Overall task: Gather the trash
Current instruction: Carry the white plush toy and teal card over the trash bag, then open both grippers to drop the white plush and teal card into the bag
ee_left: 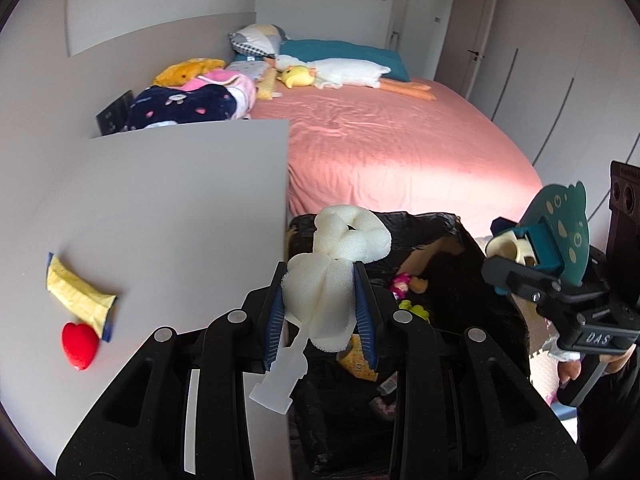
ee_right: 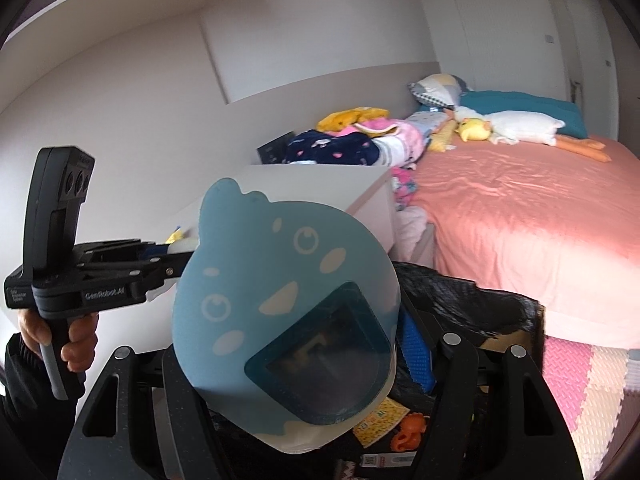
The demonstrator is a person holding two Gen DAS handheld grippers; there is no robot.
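Observation:
My left gripper [ee_left: 320,296] is shut on a white foam piece [ee_left: 340,256] with a clear plastic tab hanging below it, held over the black-lined trash bin [ee_left: 472,240]. My right gripper [ee_right: 304,360] is shut on a teal cartoon-face card with a cream holder [ee_right: 280,304], held above the same bin [ee_right: 500,308]. In the left wrist view the right gripper [ee_left: 532,264] shows at the right with that teal item [ee_left: 560,232]. In the right wrist view the left gripper [ee_right: 172,256] shows at the left. A yellow wrapper [ee_left: 80,296] and a red heart [ee_left: 80,344] lie on the grey table [ee_left: 160,208].
The bin holds colourful scraps [ee_left: 408,288] and an orange toy [ee_right: 412,432]. A bed with a pink sheet [ee_left: 380,148] stands behind the bin, with plush toys and pillows [ee_left: 332,72] at its head. Foam floor mats [ee_right: 580,392] lie at the right.

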